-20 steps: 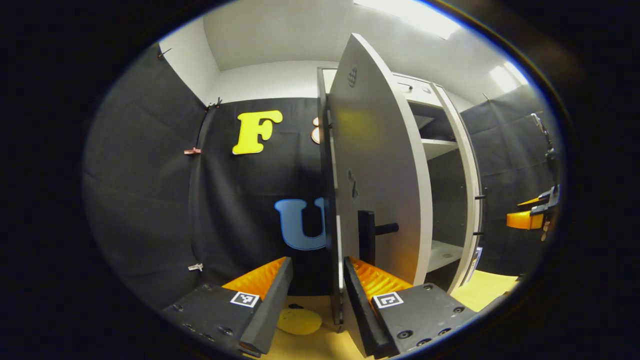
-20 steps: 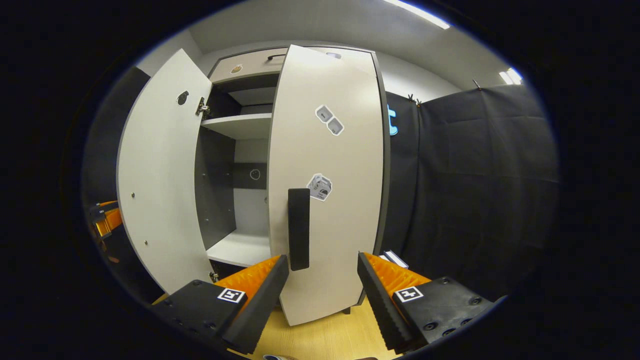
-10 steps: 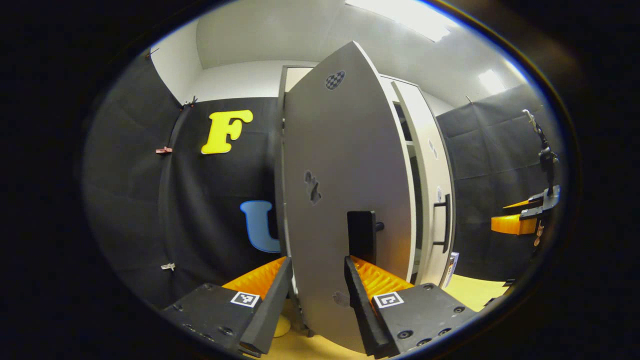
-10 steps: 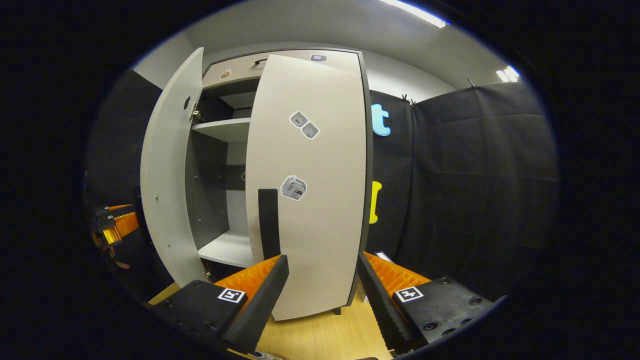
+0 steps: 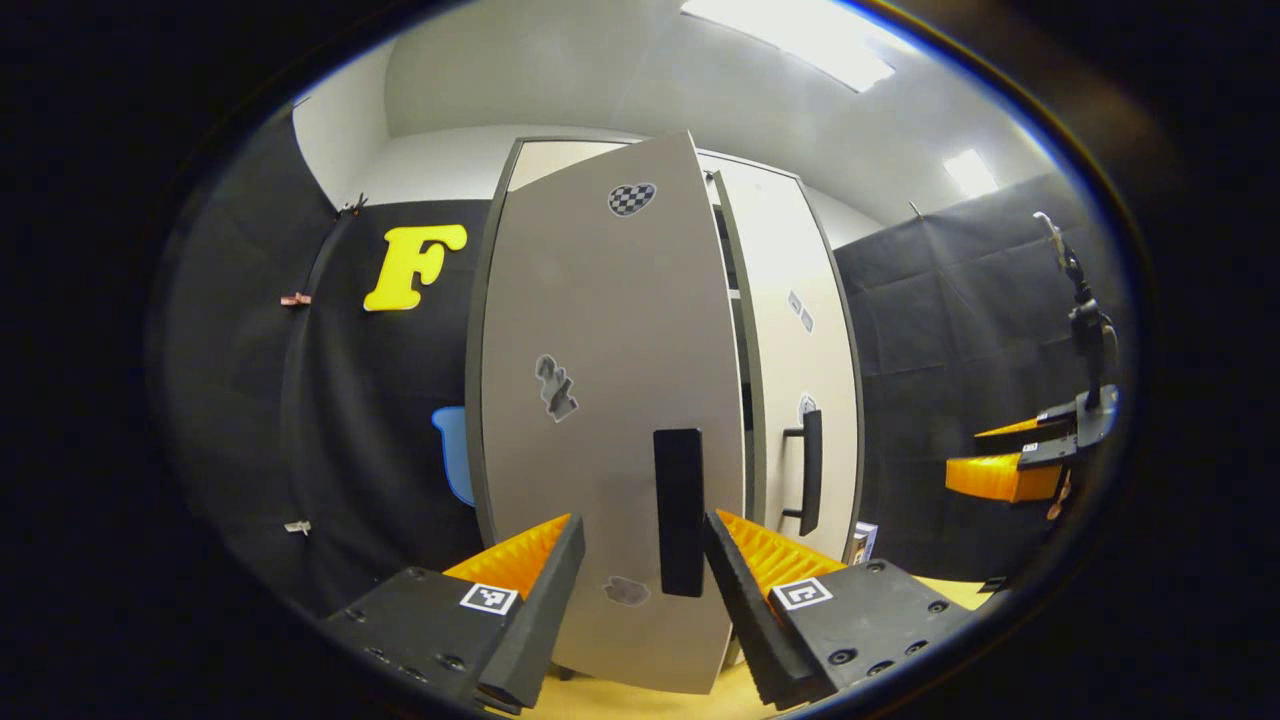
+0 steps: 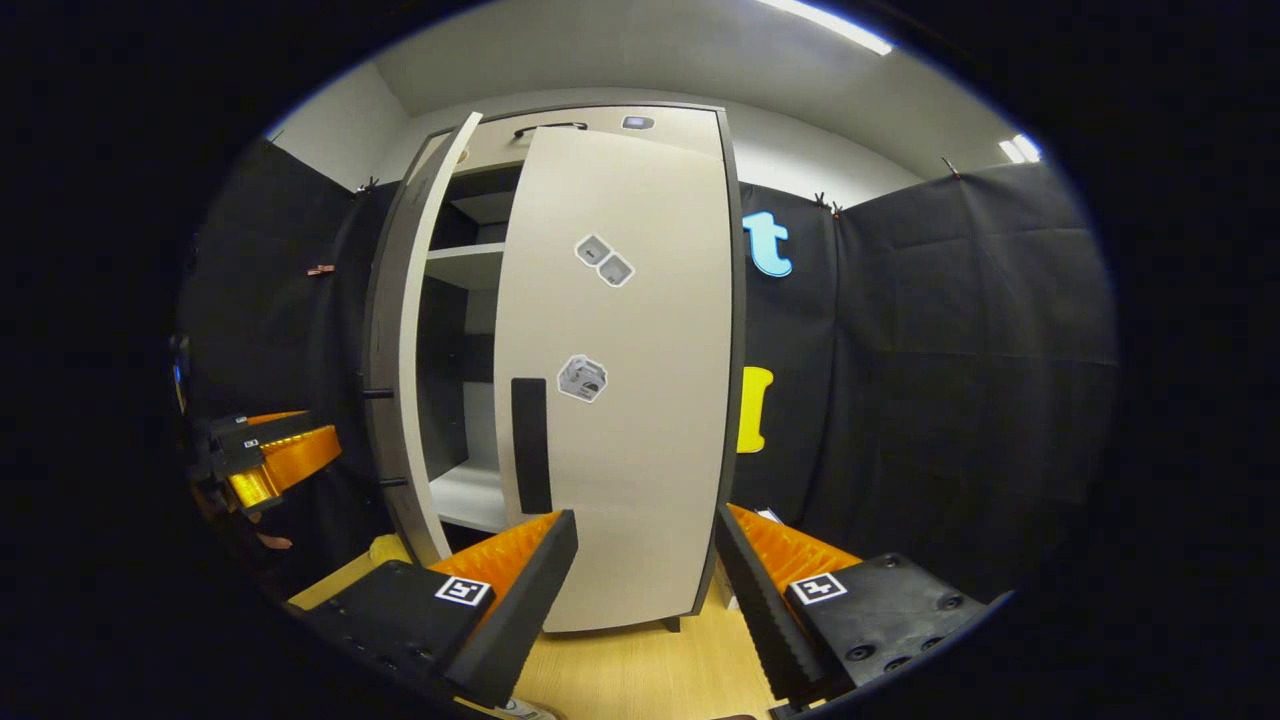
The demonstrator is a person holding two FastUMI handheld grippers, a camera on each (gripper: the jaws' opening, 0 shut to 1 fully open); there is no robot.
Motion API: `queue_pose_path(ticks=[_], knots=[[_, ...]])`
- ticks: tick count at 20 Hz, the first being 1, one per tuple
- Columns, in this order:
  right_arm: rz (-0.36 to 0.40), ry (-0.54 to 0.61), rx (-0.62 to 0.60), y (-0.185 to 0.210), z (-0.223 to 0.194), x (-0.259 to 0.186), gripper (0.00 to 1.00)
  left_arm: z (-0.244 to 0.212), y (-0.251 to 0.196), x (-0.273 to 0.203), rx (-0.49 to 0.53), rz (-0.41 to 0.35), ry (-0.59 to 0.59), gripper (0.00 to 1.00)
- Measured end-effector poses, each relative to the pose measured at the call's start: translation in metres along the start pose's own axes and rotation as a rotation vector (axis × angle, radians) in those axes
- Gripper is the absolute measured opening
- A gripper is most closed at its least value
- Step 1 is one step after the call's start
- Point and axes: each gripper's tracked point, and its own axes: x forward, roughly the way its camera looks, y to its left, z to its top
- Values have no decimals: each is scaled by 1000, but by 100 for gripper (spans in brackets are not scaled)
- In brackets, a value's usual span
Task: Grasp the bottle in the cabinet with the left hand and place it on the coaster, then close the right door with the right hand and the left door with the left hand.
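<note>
**Both doors near shut, grippers open**

In the left gripper view, the left gripper [image 5: 640, 600] sits low and centre, fingers spread wide with nothing between them. The left door [image 5: 600, 420] stands right in front, nearly closed, its flat face turned to the camera. Its dark handle [image 5: 680, 512] rises just above the gap between the fingers; whether either finger touches it, I cannot tell. A narrow dark slit [image 5: 742, 400] separates this door from the right door [image 5: 800, 370], which carries its own handle [image 5: 810, 470]. Far right, the other gripper [image 5: 1010, 465] hangs in front of the booth wall, well apart from the cabinet.

Over to the right gripper view: at the left edge the left gripper [image 6: 270, 460] shows beside the left door [image 6: 405, 350], seen edge-on here and standing ajar. Between the doors, the cabinet [image 6: 600, 118] interior opens up, with a shelf [image 6: 465, 265] above and a pale floor panel [image 6: 465, 497] below. The right door [image 6: 630, 400] appears closed or very nearly so, handle [image 6: 530, 445] at its left edge. The right gripper [image 6: 645, 590] is open wide, holding nothing, set back from the door above the wooden desk [image 6: 640, 670].

The bottle and coaster cannot be made out in these frames.
</note>
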Motion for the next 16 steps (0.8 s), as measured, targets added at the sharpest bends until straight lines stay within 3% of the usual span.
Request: queue_pose_path(ticks=[5,16], knots=[[52,-5,-24,16,-2,-1,92,1,-15,-2,-26,10,-12,82],[137,-11,-4,29,1,1,93,-9,2,-2,-61,77,35,83]])
